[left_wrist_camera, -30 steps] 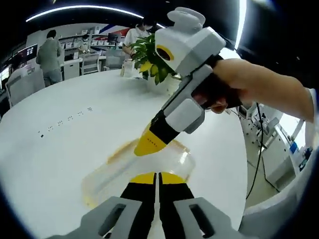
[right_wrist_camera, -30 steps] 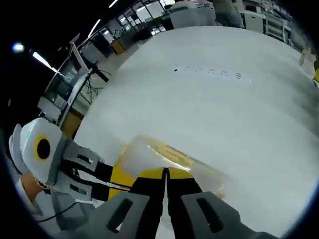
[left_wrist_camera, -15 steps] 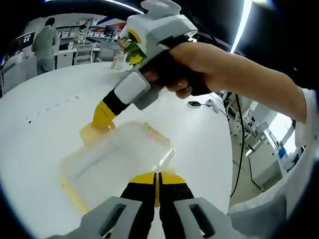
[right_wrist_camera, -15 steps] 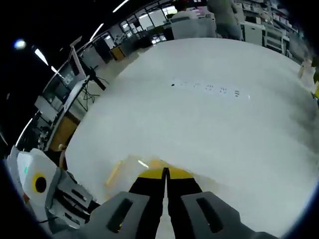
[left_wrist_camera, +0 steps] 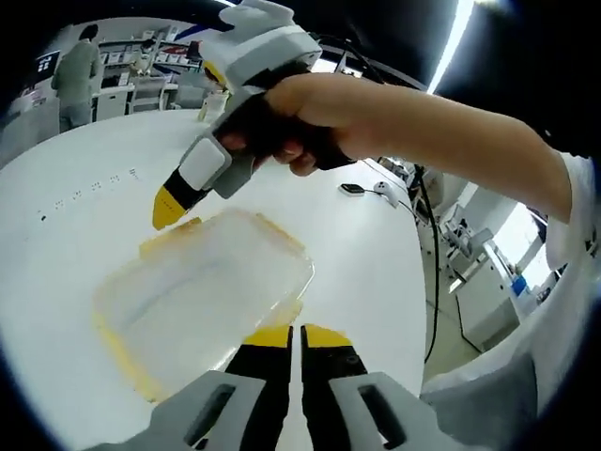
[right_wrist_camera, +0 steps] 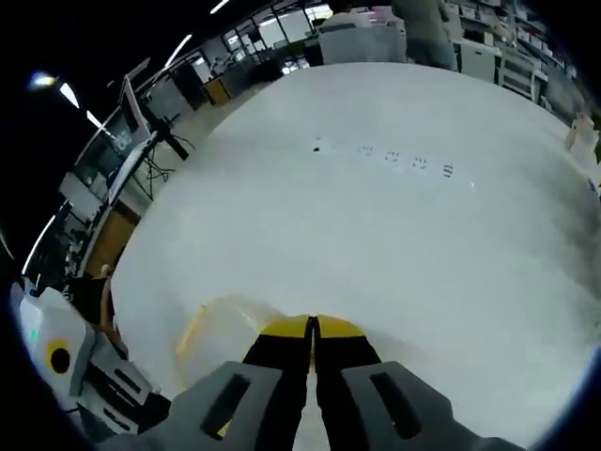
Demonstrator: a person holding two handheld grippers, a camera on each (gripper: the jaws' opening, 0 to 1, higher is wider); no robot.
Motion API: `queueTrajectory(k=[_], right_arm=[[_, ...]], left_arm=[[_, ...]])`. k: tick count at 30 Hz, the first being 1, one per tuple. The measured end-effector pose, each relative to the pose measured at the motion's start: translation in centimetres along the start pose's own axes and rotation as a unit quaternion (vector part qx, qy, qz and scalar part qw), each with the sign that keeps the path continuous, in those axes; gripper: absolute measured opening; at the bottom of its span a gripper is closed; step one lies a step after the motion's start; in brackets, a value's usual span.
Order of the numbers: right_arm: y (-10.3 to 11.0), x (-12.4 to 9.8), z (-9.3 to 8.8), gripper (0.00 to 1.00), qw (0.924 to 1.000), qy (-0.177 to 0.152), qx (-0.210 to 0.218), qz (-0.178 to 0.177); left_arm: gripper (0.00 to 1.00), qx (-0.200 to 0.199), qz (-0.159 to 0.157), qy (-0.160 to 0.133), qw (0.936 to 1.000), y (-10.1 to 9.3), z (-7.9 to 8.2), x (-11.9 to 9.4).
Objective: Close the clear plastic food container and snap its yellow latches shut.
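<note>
The lidded clear container (left_wrist_camera: 202, 291) is laid flat on the white surface (left_wrist_camera: 366, 263), its long axis running diagonally from lower left to upper right in the left gripper view. The right hand-held gripper (left_wrist_camera: 169, 209) is held with its tips pressed together at the container's far yellow latch (left_wrist_camera: 169, 240), and the left hand-held gripper (left_wrist_camera: 297, 335) is likewise seen pressed together.

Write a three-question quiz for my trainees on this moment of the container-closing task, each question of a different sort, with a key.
1. True or false: the right tongs hold their yellow tips wide apart over the clear container.
2. What colour trims the container's rim? A red, B yellow, C blue.
3. Fill in: the container rests on a white ____.

Key: 1 false, both the right and the left tongs look shut and hold nothing; 2 B; 3 table.
</note>
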State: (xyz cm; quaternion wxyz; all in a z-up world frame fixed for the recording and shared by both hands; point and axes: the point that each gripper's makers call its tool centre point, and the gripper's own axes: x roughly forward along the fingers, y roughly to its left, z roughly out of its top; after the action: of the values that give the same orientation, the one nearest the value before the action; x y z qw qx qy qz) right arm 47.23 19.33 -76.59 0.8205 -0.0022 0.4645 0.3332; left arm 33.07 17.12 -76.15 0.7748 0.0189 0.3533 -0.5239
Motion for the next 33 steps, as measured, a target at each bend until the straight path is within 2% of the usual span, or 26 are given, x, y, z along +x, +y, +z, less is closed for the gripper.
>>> queueTrajectory(k=[1, 2, 3, 5, 6, 7, 8, 9, 11, 12, 13, 14, 15, 16, 17, 19, 22, 24, 25, 28, 33], right_arm=[[0.6, -0.6, 0.8, 0.01, 0.9995, -0.010, -0.029, 0.011], [0.8, -0.9, 1.4, 0.04, 0.9984, -0.014, -0.051, 0.020], [1.4, -1.4, 1.6, 0.08, 0.9959, -0.012, -0.085, 0.030], [1.7, -2.3, 1.1, 0.16, 0.9894, 0.007, -0.143, 0.028], [1.7, -2.6, 0.7, 0.17, 0.9853, 0.019, -0.168, 0.024], [1.7, -2.7, 0.4, 0.18, 0.9811, 0.029, -0.190, 0.022], [1.7, -3.0, -0.2, 0.19, 0.9740, 0.048, -0.220, 0.020], [1.8, -3.1, -0.6, 0.21, 0.9706, 0.058, -0.232, 0.022], [2.0, -3.3, -1.5, 0.27, 0.9641, 0.082, -0.250, 0.036], [1.9, -3.3, -2.1, 0.31, 0.9549, 0.100, -0.276, 0.041], [1.7, -3.4, -2.7, 0.35, 0.9443, 0.121, -0.303, 0.045], [1.9, -3.4, -3.3, 0.38, 0.9311, 0.138, -0.333, 0.057], [1.9, -3.4, -3.5, 0.39, 0.9274, 0.146, -0.340, 0.059], [1.8, -3.5, -4.2, 0.39, 0.9152, 0.173, -0.359, 0.063], [1.9, -3.4, -4.5, 0.38, 0.9079, 0.183, -0.371, 0.067], [2.3, -3.2, -5.3, 0.35, 0.8893, 0.211, -0.397, 0.082], [2.7, -2.5, -5.5, 0.34, 0.8868, 0.218, -0.397, 0.092], [2.7, -2.1, -5.8, 0.36, 0.8801, 0.228, -0.405, 0.097], [2.9, -2.2, -5.6, 0.36, 0.8794, 0.230, -0.404, 0.102], [2.8, -1.9, -5.6, 0.36, 0.8747, 0.234, -0.410, 0.109], [2.7, -1.8, -5.8, 0.36, 0.8722, 0.247, -0.407, 0.112]], left_arm=[[0.06, 0.010, -0.004, -0.005, 0.9999, -0.3, 0.4, -0.1], [0.14, 0.035, 0.012, -0.021, 0.9991, 0.2, 1.1, -0.2], [0.18, 0.059, -0.011, -0.031, 0.9977, -0.7, 1.7, -0.3], [0.31, 0.108, 0.018, -0.038, 0.9932, -0.1, 2.4, -0.3], [0.33, 0.141, 0.028, -0.027, 0.9892, 0.0, 2.4, -0.3], [0.32, 0.154, 0.033, -0.020, 0.9873, 0.1, 2.2, -0.3], [0.32, 0.177, 0.037, -0.013, 0.9835, 0.0, 2.1, -0.2], [0.32, 0.191, 0.041, -0.010, 0.9807, 0.0, 2.1, -0.1], [0.35, 0.242, 0.050, 0.009, 0.9690, 0.2, 1.8, 0.1], [0.36, 0.276, 0.059, 0.025, 0.9591, 0.6, 1.5, 0.3], [0.36, 0.284, 0.064, 0.031, 0.9560, 0.9, 1.4, 0.3], [0.34, 0.310, 0.073, 0.053, 0.9464, 1.4, 1.0, 0.5], [0.31, 0.329, 0.080, 0.073, 0.9382, 1.8, 0.6, 0.4], [0.27, 0.345, 0.088, 0.086, 0.9305, 2.2, 0.5, 0.5], [0.26, 0.358, 0.083, 0.088, 0.9257, 2.1, 0.5, 0.7], [0.26, 0.351, 0.079, 0.083, 0.9295, 1.9, 0.6, 1.0], [0.26, 0.362, 0.080, 0.084, 0.9247, 2.1, 0.7, 1.1], [0.26, 0.366, 0.081, 0.088, 0.9227, 2.2, 0.7, 1.1], [0.27, 0.370, 0.081, 0.088, 0.9213, 2.2, 0.6, 1.1], [0.27, 0.386, 0.082, 0.091, 0.9143, 2.3, 0.4, 1.1], [0.27, 0.419, 0.091, 0.102, 0.8974, 2.2, 0.0, 1.3]])
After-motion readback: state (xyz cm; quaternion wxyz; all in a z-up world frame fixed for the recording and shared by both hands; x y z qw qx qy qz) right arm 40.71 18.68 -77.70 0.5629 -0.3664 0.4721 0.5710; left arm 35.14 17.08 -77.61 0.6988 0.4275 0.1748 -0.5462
